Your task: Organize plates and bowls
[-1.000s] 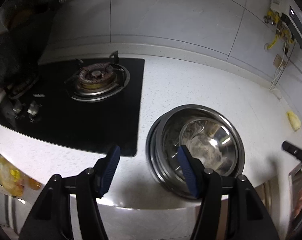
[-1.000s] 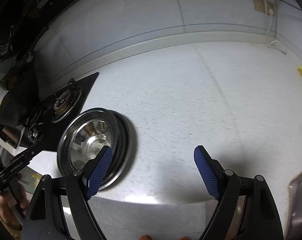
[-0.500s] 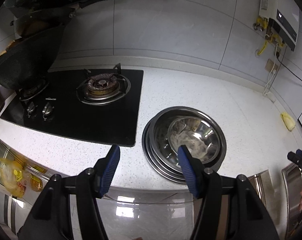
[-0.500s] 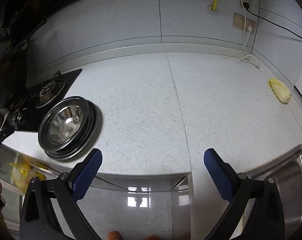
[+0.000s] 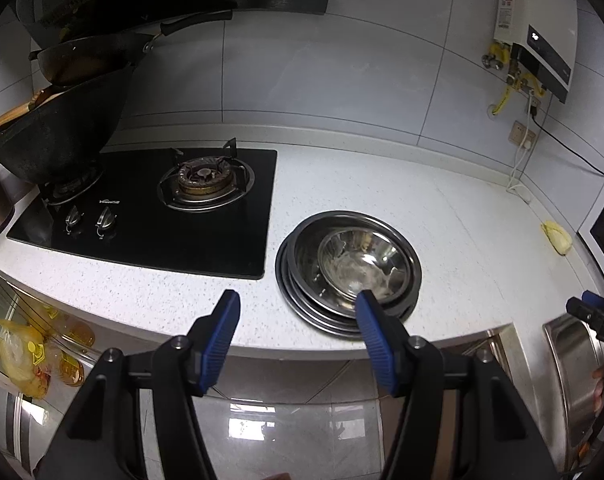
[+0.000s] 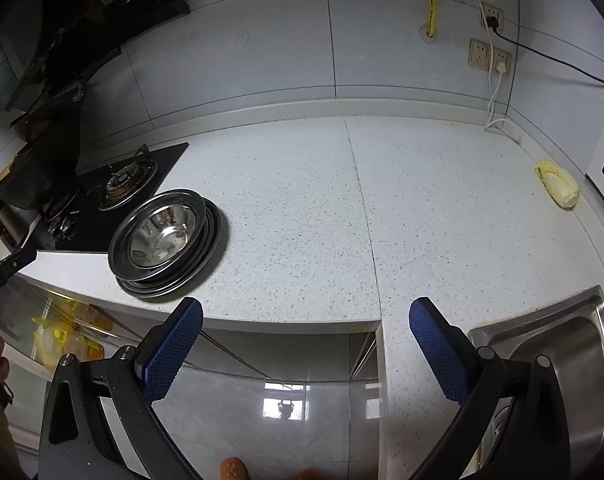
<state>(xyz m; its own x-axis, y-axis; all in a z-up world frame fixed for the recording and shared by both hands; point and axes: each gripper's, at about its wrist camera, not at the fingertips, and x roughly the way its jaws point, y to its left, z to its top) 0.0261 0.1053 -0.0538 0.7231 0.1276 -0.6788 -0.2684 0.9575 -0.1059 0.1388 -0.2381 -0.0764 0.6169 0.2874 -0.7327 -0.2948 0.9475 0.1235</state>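
Left wrist view: we are holding the left gripper [image 5: 297, 320] open and empty, the stacked plates and bowl [image 5: 348, 268] just right of the stove [image 5: 149, 212]. Right wrist view: the right gripper [image 6: 302, 340] is gaping empty, well right of the stove; we judge backing off clear best.

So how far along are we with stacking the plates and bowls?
Mostly done, it looks: the steel bowl sits nested on the plate stack beside the stove. The left gripper and right gripper are both open and empty. No other dishes show on the counter.
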